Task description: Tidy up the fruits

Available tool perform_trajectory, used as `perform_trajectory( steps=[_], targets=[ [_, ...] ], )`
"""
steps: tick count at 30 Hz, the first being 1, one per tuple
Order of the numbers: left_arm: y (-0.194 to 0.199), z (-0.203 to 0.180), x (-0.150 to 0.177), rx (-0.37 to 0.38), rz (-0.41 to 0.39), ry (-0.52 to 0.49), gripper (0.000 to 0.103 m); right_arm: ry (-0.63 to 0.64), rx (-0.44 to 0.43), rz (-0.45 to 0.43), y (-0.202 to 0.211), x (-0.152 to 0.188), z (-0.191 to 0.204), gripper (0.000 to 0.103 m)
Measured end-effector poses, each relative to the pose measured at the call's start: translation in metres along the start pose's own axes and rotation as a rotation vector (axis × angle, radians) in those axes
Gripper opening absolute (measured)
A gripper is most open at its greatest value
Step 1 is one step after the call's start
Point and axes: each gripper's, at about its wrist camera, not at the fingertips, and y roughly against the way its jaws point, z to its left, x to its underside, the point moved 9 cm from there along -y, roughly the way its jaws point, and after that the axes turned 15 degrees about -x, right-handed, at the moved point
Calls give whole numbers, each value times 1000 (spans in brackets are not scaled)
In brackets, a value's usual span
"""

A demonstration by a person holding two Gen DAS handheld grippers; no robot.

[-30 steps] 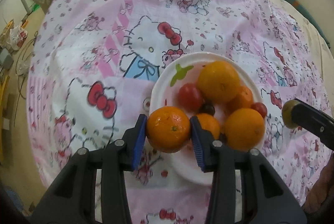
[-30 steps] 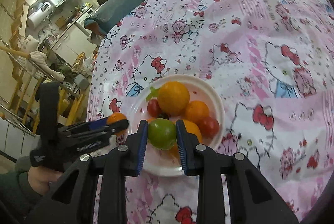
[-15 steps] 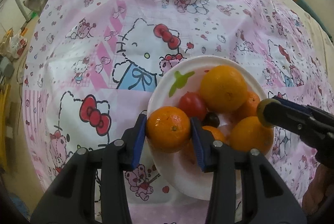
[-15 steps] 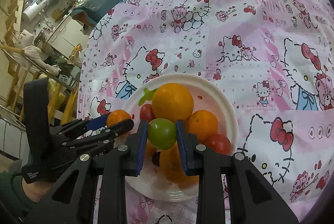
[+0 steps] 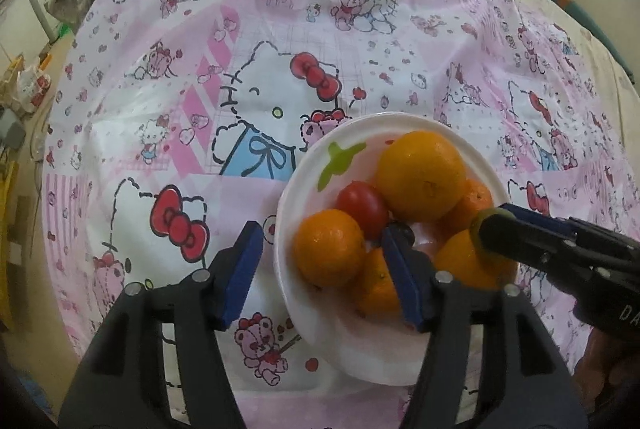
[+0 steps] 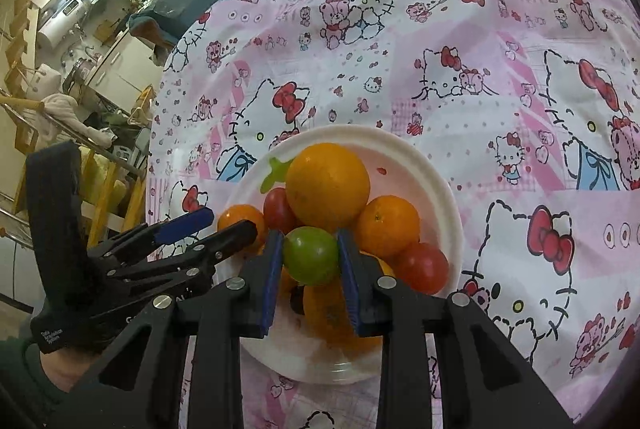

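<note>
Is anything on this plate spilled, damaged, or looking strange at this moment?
Nothing spilled or damaged. The fruit is heaped on the white plate, the big orange on top. The left gripper stands open around a small orange; the right gripper grips a green tomato.

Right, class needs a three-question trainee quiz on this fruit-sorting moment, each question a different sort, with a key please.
1. True or false: the left hand-held gripper is clamped on the small orange.
2. Multiple choice: what does the right hand-held gripper hold? A) a red tomato B) a green fruit C) nothing
3. Fill in: the fruits are gathered on a white ____.

Key:
1. False; its jaws stand open, the orange rests on the plate.
2. B
3. plate
</note>
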Motion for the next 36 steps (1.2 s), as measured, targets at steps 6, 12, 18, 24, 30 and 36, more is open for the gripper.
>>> perform_trajectory(
  steps=[6,12,18,24,30,36],
  targets=[
    [7,6,-4,-16,-34,16,93,-15,-11,-2,0,0,-1,32],
    [13,9,-3,-25,-57,9,93,-15,-21,-23,7,-5,2,44],
    [29,17,-1,-44,-104,23,93,-12,-52,-121,35,-19,12,75],
    [57,23,9,-75,-154,-28,93,-4,-54,-177,67,-16,24,76],
    [88,45,27,-74,-178,0,93,36,-29,-256,107,-16,42,83],
    [122,57,49,-57,-233,31,95,70,55,-294,135,10,54,91]
  ],
)
